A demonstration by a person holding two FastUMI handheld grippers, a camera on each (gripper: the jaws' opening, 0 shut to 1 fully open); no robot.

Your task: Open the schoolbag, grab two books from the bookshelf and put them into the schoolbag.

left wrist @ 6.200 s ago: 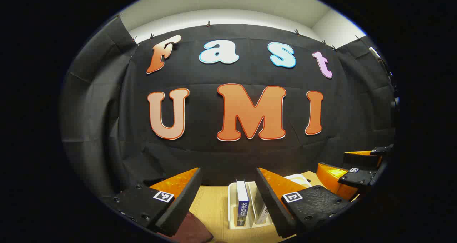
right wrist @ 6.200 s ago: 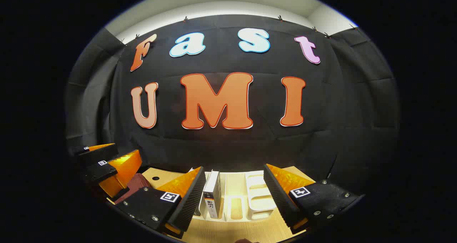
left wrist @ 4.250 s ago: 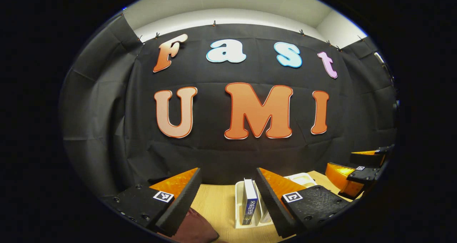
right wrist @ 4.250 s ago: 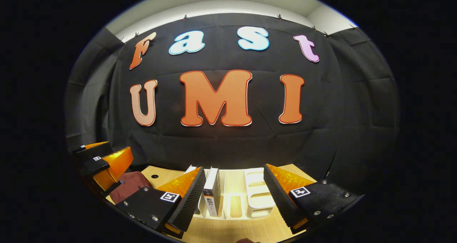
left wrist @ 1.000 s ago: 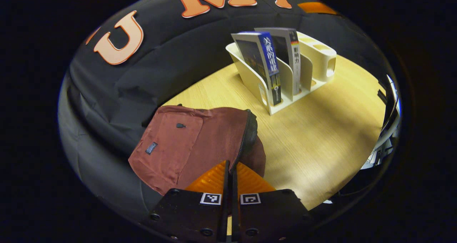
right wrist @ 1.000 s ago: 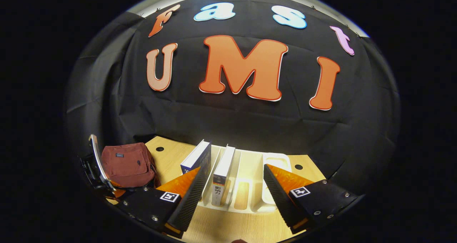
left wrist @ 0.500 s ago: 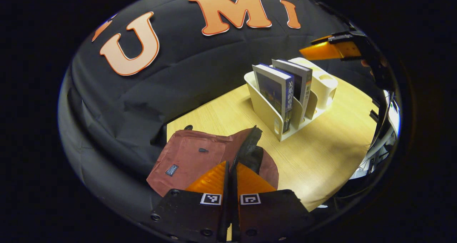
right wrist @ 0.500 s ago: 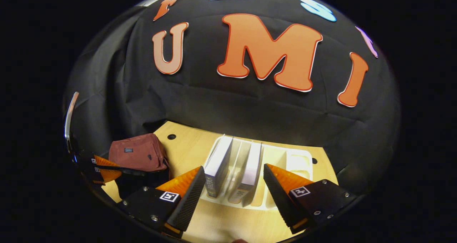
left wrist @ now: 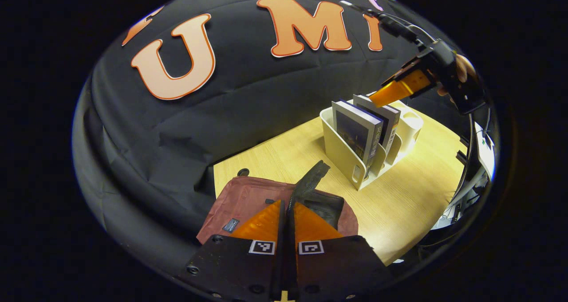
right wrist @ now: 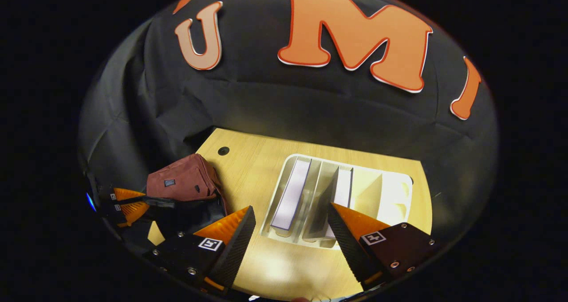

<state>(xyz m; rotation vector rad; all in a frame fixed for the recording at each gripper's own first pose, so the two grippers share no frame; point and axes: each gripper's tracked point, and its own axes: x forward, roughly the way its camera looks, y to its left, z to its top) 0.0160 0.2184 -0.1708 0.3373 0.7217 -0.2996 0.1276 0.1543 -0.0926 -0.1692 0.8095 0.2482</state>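
While left claw [left wrist: 287, 213] pinches schoolbag [left wrist: 248, 198] zipper edge, right claw [right wrist: 290, 231] gapes above bookshelf [right wrist: 399, 180]

Below the right gripper [right wrist: 290, 231], two upright books [right wrist: 290, 195] fill the bookshelf [right wrist: 395, 191] slots (dividers between them); bare surface [right wrist: 248, 169] lies leftward.

Each claw's two wedge-shaped fingers sit on dark flat mounts bearing small square black-and-white markers and round screws, seen on the left claw [left wrist: 286, 213] and the right claw [right wrist: 290, 224]; a black cable trails from the farther right claw, gripped by a hand [left wrist: 461, 71].
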